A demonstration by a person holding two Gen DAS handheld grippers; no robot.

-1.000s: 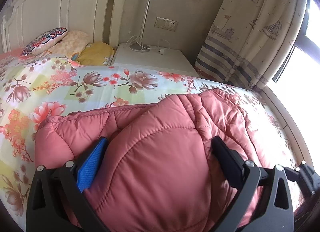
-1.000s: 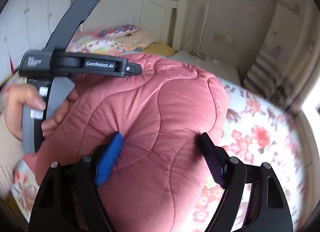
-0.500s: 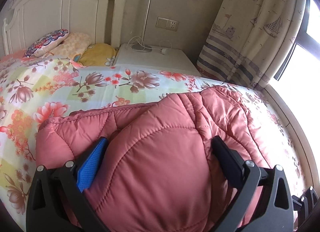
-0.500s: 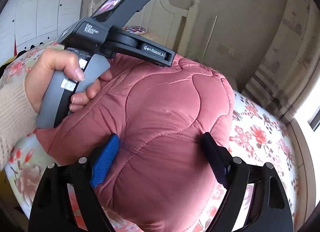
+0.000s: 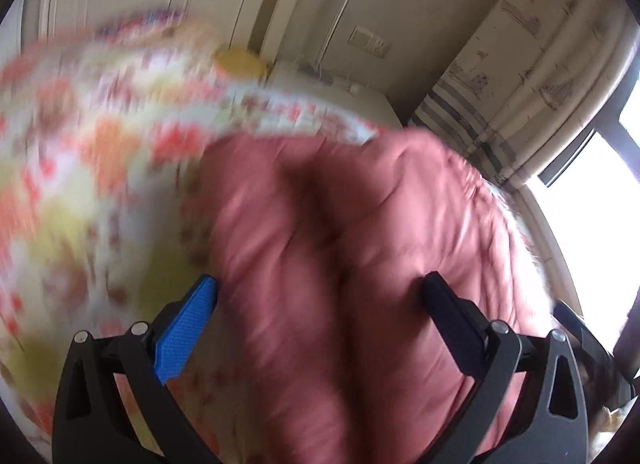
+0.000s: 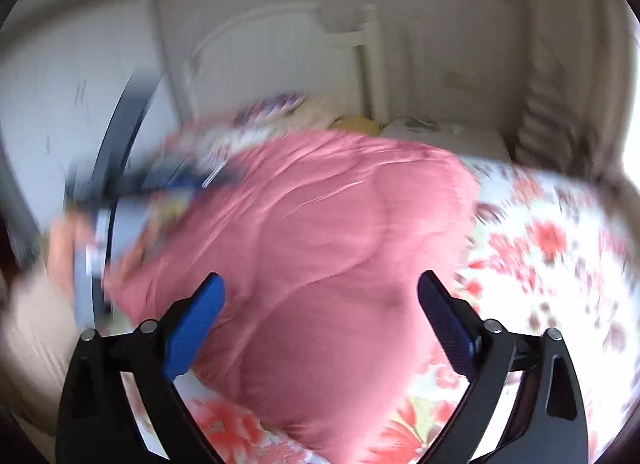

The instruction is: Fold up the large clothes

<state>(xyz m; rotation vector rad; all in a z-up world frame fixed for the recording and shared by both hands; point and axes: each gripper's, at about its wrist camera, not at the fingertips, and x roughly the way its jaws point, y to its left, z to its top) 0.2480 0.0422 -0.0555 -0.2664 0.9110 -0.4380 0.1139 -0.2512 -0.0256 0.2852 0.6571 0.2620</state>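
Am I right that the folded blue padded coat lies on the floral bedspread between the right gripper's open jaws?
Not quite: the padded coat is pink, not blue, as the right wrist view shows. It does lie on the floral bedspread, between the open jaws of the right gripper.

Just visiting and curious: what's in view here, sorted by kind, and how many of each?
Pink padded coat: 1
Pillows, blurred: 3 (patterned, cream, yellow)
Tongs: 2 (left tongs; right tongs, jaws have just been opening, coat between them)
Total: 6

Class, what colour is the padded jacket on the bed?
Pink padded jacket, clearest in the right wrist view.
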